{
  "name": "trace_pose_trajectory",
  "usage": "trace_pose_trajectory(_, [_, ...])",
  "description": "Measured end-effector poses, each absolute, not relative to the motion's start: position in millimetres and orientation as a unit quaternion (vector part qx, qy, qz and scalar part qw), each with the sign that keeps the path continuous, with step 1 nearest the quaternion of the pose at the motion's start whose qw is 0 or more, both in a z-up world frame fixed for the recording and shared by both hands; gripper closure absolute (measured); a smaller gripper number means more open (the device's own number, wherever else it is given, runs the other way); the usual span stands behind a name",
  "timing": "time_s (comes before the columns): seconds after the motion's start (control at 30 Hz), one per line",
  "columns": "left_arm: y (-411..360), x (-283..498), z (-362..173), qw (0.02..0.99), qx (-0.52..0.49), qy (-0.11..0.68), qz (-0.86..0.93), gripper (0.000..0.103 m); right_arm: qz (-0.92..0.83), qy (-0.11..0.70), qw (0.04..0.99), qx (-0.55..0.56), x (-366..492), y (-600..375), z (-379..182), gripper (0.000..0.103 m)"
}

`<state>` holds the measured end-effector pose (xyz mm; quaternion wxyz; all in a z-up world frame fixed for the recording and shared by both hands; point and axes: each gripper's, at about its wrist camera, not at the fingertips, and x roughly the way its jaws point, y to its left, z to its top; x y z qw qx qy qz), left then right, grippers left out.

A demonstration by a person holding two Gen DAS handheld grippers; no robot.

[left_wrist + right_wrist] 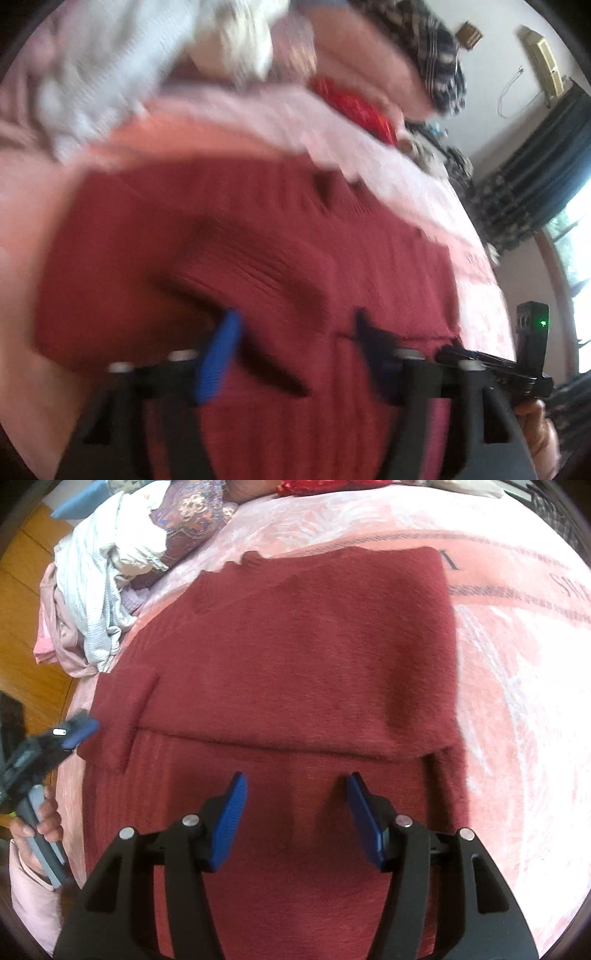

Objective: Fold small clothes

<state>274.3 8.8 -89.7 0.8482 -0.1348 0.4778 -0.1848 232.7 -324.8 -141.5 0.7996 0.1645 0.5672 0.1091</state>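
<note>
A dark red knitted sweater (303,657) lies spread on the pink blanket (517,664), its upper part folded down over the ribbed lower part. My right gripper (295,786) is open and empty, hovering over the ribbed part just below the fold edge. My left gripper (295,328) is open over the sweater (258,240), close to a raised wrinkle; this view is blurred. The left gripper also shows in the right wrist view (79,727) at the sweater's left edge by a folded sleeve.
A pile of white, pink and patterned clothes (110,572) lies at the bed's left corner. A red cloth (354,107) and dark checked fabric (432,48) lie farther back. Wooden floor (26,590) lies left of the bed. Dark curtains (535,166) hang by a window.
</note>
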Motion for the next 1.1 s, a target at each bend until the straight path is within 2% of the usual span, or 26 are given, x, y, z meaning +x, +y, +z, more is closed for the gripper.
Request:
trace_pose_trajectory(0.17, [58.4,275.1,-84.5,0.873,-0.062,0.475,-0.096,0.032,0.145,0.57,0.796,0.141,242.3,-270.8,-125.3,0.046])
trace_pose_trajectory(0.4, [97.8,290.2,-124.4,0.857,-0.075,0.51,-0.035,0.032,0.198,0.567,0.795,0.087,276.5,-169.4,-96.6,0.046])
trace_pose_trajectory(0.73, [105.9,299.4,-141.5,0.855,-0.063,0.515,-0.01,0.029,0.177,0.596,0.783,0.005,310.5,-74.4,-122.0,0.045])
trace_pose_trajectory(0.77, [105.3,299.2,-141.7,0.855,-0.06,0.514,-0.01,0.029,0.173,0.596,0.784,0.001,310.0,-74.7,-123.7,0.047])
trace_pose_trajectory(0.83, [104.4,299.1,-140.9,0.856,-0.057,0.514,-0.01,0.029,0.163,0.597,0.786,-0.004,311.0,-76.8,-127.3,0.059])
trace_pose_trajectory(0.9, [105.2,299.3,-139.9,0.855,-0.057,0.515,-0.01,0.029,0.159,0.598,0.786,0.007,312.2,-83.1,-127.6,0.077])
trace_pose_trajectory(0.93, [105.6,299.7,-139.6,0.855,-0.059,0.516,-0.009,0.029,0.159,0.598,0.785,0.014,312.5,-87.8,-127.4,0.082])
trace_pose_trajectory(0.97, [105.7,300.6,-139.1,0.855,-0.06,0.516,-0.008,0.029,0.16,0.598,0.784,0.029,312.4,-95.1,-126.3,0.095])
trace_pose_trajectory(1.1, [106.9,300.6,-135.8,0.858,-0.069,0.509,-0.003,0.029,0.163,0.581,0.796,0.054,305.2,-118.1,-111.1,0.096])
